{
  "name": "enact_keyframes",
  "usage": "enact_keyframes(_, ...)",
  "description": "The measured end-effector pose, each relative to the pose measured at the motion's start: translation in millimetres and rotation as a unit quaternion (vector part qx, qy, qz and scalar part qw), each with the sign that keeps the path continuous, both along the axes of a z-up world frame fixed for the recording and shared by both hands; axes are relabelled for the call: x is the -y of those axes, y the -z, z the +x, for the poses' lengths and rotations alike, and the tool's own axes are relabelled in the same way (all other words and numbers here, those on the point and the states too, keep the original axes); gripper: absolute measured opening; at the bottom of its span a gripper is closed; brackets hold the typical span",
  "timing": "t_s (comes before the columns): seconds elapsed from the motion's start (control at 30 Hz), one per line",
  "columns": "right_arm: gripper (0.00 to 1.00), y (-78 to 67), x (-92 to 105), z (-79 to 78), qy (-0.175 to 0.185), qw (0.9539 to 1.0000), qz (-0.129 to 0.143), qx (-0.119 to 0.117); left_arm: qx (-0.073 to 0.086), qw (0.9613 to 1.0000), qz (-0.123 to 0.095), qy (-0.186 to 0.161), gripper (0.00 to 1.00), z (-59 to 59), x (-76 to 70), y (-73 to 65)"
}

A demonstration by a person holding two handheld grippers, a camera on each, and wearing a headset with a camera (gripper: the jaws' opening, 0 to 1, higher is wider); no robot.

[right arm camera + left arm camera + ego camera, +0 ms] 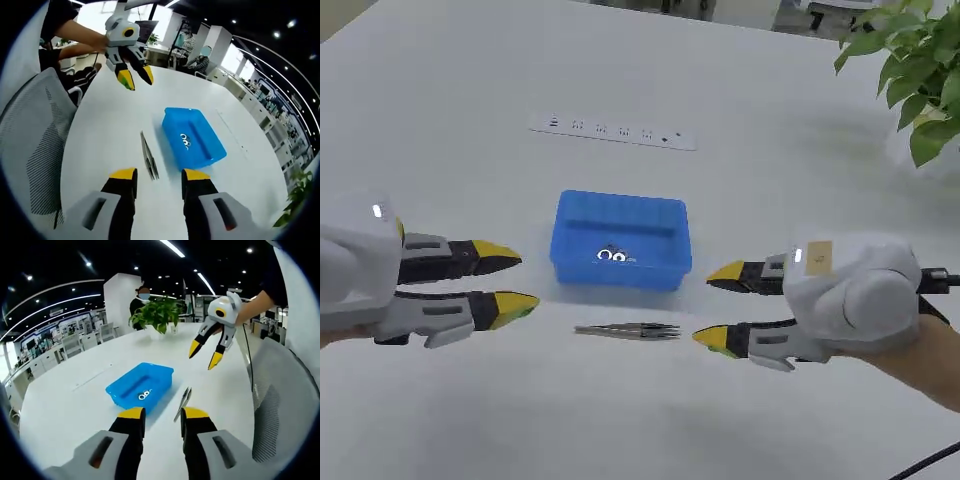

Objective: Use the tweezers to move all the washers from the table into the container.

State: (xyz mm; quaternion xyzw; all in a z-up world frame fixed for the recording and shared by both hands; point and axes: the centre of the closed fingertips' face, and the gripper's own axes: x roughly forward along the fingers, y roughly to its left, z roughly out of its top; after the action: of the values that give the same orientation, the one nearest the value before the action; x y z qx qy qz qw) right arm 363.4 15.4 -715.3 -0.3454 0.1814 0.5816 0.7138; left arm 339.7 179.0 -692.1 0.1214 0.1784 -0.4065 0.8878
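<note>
Tweezers [148, 157] beside blue container [200, 129], washers [184, 141] inside

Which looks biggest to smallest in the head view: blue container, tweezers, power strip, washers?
1. blue container
2. power strip, longer but thinner, and farther away, so unsure against the container
3. tweezers
4. washers, inside the container

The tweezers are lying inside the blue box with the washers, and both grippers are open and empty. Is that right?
Not quite. The tweezers lie on the table in front of the blue box, not inside it, as the head view shows. The washers are in the box, and the left gripper and right gripper are open and empty.
</note>
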Motion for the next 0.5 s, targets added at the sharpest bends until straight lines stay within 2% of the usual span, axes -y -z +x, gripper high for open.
enact_keyframes(0.07, 0.41, -5.8, 5.9, -5.8, 0.005, 1.0000, 0.005, 0.001, -0.001, 1.0000, -0.003, 0.007, 0.44, -8.2, 0.2, -3.9)
enact_keyframes(0.13, 0.45, -10.4, 10.8, -9.0, 0.011, 0.9999, 0.011, 0.001, -0.004, 0.9999, 0.009, 0.013, 0.55, -16.7, -0.1, -5.8)
enact_keyframes(0.17, 0.47, -13.1, 13.2, -10.6, 0.017, 0.9997, 0.017, -0.003, 0.003, 0.9997, 0.022, 0.014, 0.59, -21.1, -2.0, -7.5)
enact_keyframes(0.2, 0.50, -17.4, 15.2, -12.2, 0.036, 0.9986, 0.035, -0.015, 0.006, 0.9995, 0.027, 0.013, 0.62, -23.9, -2.8, -8.9)
enact_keyframes(0.3, 0.60, -24.7, 22.6, -16.6, 0.058, 0.9964, 0.055, -0.027, 0.009, 0.9995, 0.029, 0.000, 0.76, -32.9, -6.5, -13.7)
enact_keyframes(0.43, 0.68, -24.8, 34.4, -25.1, 0.072, 0.9961, 0.048, -0.015, -0.002, 0.9996, 0.021, -0.016, 0.99, -43.6, -7.9, -17.2)
enact_keyframes(0.5, 0.71, -22.1, 43.4, -26.6, 0.074, 0.9969, 0.023, 0.008, -0.008, 0.9993, 0.033, -0.018, 1.00, -49.0, -8.7, -15.9)
